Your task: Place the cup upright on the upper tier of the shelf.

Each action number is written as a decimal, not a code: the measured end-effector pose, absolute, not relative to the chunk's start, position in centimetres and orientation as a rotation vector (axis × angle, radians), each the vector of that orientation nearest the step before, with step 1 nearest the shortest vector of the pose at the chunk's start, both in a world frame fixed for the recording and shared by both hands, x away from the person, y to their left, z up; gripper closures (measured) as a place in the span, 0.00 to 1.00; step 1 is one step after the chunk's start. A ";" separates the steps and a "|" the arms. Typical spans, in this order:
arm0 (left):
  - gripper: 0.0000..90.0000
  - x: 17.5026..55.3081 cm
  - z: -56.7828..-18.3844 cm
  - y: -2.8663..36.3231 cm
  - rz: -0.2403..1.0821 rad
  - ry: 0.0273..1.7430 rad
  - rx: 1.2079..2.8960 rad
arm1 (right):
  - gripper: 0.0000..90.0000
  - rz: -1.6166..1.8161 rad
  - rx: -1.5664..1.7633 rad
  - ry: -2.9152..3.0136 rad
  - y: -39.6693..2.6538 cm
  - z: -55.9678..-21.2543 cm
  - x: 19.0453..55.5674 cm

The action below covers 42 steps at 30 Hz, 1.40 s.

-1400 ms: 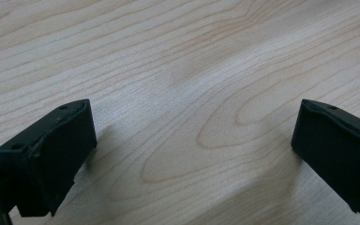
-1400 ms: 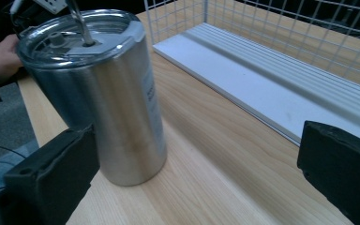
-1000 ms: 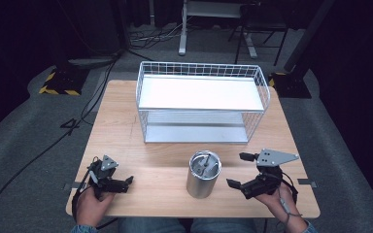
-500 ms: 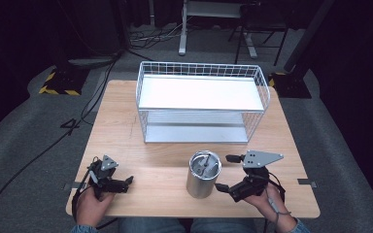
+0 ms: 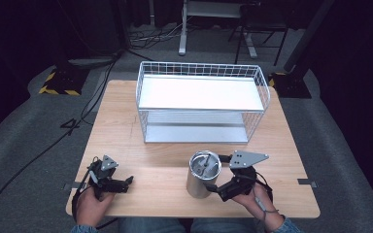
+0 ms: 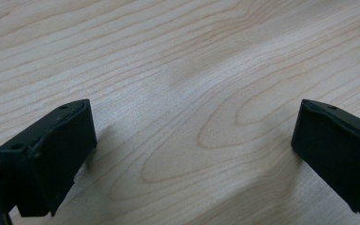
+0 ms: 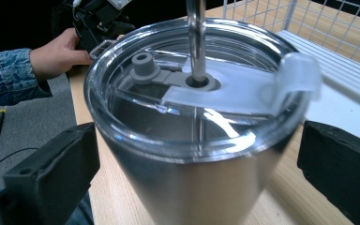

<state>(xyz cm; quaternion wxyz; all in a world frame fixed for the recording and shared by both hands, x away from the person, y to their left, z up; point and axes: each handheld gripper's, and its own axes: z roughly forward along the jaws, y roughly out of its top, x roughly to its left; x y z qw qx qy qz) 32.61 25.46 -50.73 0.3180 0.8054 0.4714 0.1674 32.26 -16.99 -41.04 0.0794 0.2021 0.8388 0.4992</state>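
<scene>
Right tool point(image 5: 218, 184) wide open around the steel tumbler point(image 5: 203, 174) (not gripping yet), could easily tip it if one jaw bumps first.

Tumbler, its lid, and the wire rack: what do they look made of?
Tumbler: likely stainless steel, brushed satin sheen with soft reflections. Lid: clear plastic, you see through it, with a grey rubbery-looking stopper; a metal straw goes through it. Wire rack: thin metal wire, white coated, by its grid look.
</scene>
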 end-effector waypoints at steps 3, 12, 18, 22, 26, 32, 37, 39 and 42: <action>0.01 32.6 -50.7 25.5 0.440 1.240 2.119 | 0.00 1.488 0.601 2.512 -16.7 -41.2 32.4; 0.01 32.6 -50.7 25.5 0.440 1.240 2.119 | 0.00 1.510 0.590 2.521 -15.4 -42.4 33.1; 0.01 32.6 -50.7 25.5 0.440 1.240 2.119 | 0.00 1.503 0.591 2.529 -14.8 -43.2 33.5; 0.01 32.6 -50.7 25.5 0.440 1.240 2.119 | 0.01 1.512 0.569 2.516 -14.8 -43.2 33.5; 0.01 32.6 -50.7 25.5 0.440 1.240 2.119 | 0.02 1.497 0.561 2.525 -14.8 -43.1 33.5; 0.01 32.6 -50.7 25.5 0.440 1.240 2.119 | 0.03 1.482 0.541 2.515 -14.8 -43.0 33.3; 0.01 32.6 -50.7 25.5 0.440 1.240 2.119 | 0.04 1.461 0.524 2.513 -14.7 -42.8 33.2; 0.01 32.6 -50.7 25.5 0.440 1.240 2.119 | 0.04 1.454 0.524 2.516 -14.7 -42.7 33.2; 0.01 32.6 -50.7 25.5 0.440 1.240 2.119 | 0.04 1.464 0.528 2.530 -14.7 -42.5 33.2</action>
